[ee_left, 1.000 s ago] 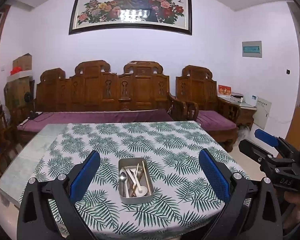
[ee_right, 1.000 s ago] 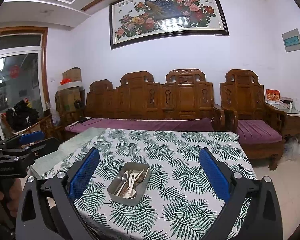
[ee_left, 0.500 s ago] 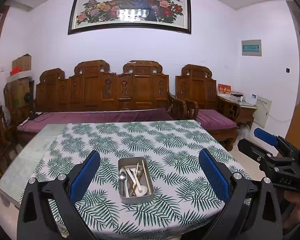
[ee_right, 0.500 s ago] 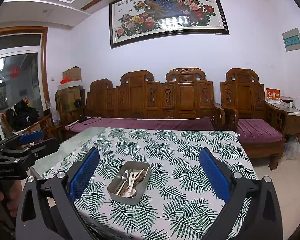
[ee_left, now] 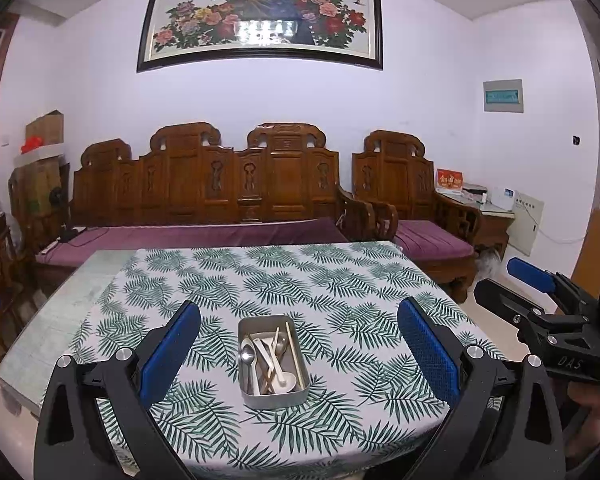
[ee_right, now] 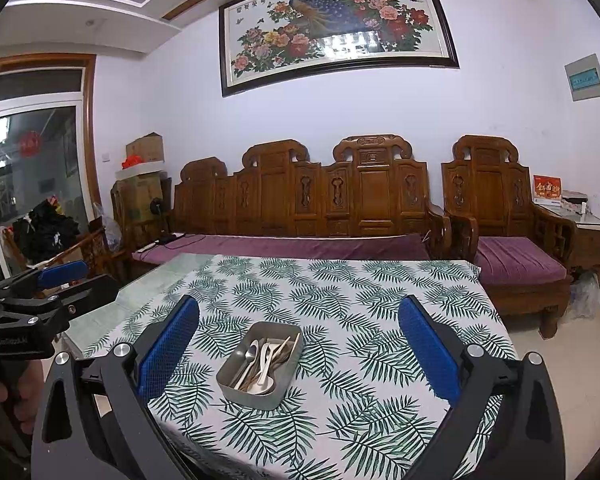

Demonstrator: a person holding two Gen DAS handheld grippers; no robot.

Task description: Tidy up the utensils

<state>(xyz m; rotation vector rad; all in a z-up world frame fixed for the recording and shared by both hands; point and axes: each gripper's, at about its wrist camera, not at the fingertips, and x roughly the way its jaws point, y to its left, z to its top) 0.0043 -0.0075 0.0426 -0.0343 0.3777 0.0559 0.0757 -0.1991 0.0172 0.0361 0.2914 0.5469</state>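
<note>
1. Leaf-print tablecloth [ee_left: 340, 280]: bare around the metal tin [ee_left: 246, 390].
2. Spoons and chopsticks [ee_left: 270, 354] all lie jumbled inside the tin.
3. Left gripper [ee_left: 298, 346] and right gripper [ee_right: 296, 348] gape empty, short of the tin.
4. Gathering looks complete; any sorting remains undetermined.

I am looking into a home living room: a carved wooden sofa [ee_left: 236, 184] with purple cushions fills the middle of the frame, a matching armchair [ee_left: 404, 196] right of it, and a large framed peacock-and-peony painting [ee_left: 260, 16] at the top centre. A table with a palm-leaf cloth [ee_left: 268, 276] sits in the lower half, cardboard boxes [ee_right: 140, 176] are stacked at the left, and a glazed door [ee_right: 32, 160] shows at the far left
</note>
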